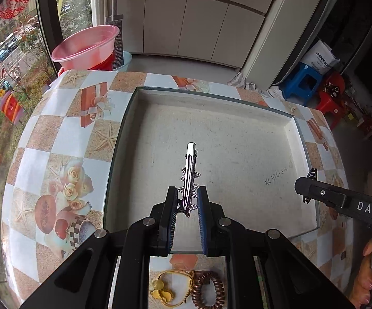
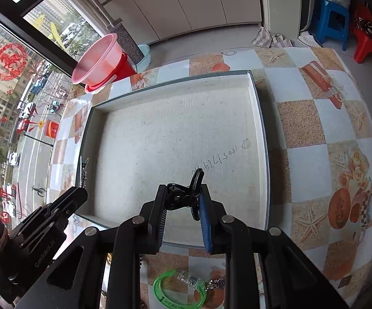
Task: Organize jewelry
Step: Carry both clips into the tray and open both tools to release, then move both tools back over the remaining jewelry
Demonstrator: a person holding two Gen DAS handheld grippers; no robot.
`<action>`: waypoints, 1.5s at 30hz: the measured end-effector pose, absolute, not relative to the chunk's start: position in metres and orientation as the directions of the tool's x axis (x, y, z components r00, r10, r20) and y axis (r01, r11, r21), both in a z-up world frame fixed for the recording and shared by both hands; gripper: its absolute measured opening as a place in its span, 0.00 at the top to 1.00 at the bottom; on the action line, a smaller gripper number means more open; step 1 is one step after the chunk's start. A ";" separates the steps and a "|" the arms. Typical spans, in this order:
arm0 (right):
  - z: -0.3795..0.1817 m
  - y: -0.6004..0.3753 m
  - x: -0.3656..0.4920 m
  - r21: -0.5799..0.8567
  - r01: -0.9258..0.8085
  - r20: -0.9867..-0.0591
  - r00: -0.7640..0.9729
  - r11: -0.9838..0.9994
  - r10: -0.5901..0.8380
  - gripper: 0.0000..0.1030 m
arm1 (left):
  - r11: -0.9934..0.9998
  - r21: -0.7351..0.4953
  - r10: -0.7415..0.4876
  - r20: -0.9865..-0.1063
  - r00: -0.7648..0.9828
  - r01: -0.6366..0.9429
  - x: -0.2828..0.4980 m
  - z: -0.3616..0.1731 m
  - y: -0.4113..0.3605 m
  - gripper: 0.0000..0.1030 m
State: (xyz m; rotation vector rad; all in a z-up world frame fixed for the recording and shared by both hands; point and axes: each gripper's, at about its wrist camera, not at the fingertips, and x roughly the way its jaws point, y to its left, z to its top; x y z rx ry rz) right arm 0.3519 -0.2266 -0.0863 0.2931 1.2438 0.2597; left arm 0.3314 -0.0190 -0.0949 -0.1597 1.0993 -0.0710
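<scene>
My left gripper (image 1: 187, 202) is pinching a silver hair clip (image 1: 189, 173) by its near end, the 2 pads pressed against the star-shaped trim; the clip points straight away from me, held above the floor of the shallow white tray (image 1: 131, 118); whether its far tip touches the floor I cannot tell. My right gripper (image 2: 182, 200) is clamped on a black claw clip (image 2: 186, 197), which sits crosswise between the pads over the near part of the same tray (image 2: 259, 118), close to some handwritten digits on the tray floor; from the left wrist view that gripper (image 1: 304, 189) shows at the tray's right wall with the claw's prongs poking out. The tray rests on a table (image 1: 65, 134) covered in a checked cloth printed with starfish and roses. On the cloth just below my left gripper lie a yellow cord bracelet (image 1: 167, 287) and a brown spiral hair tie (image 1: 207, 289), touching each other; below my right gripper lies a green bangle (image 2: 179, 289).
</scene>
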 end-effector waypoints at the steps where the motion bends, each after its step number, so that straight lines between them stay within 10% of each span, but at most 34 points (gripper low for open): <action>1: -0.093 -0.226 0.358 0.357 -0.031 -0.890 0.293 0.934 0.350 0.75 | 0.987 -0.156 -0.130 -0.886 0.446 -0.023 0.338 -0.102 -0.020 0.72; 18: -0.134 -0.218 0.387 0.281 -0.067 -0.921 0.262 0.957 0.289 0.72 | 0.999 0.037 0.018 -0.901 0.434 0.036 0.365 -0.138 -0.044 0.72; 22: -0.132 -0.223 0.387 0.325 -0.046 -0.906 0.270 0.944 0.325 0.32 | 0.998 0.046 0.027 -0.895 0.445 0.033 0.361 -0.131 -0.044 0.72; 31: -0.111 -0.244 0.362 0.518 0.013 -0.807 0.339 0.855 0.484 0.20 | 0.999 0.015 -0.008 -0.877 0.481 0.044 0.330 -0.103 -0.038 0.71; 34: -0.100 -0.252 0.350 0.559 0.027 -0.774 0.377 0.829 0.509 0.17 | 1.000 0.001 -0.006 -0.869 0.495 0.015 0.315 -0.092 -0.031 0.00; 45: -0.076 -0.259 0.297 0.589 0.069 -0.740 0.445 0.805 0.504 0.00 | 1.000 0.008 0.011 -0.864 0.503 -0.008 0.247 -0.077 -0.012 0.00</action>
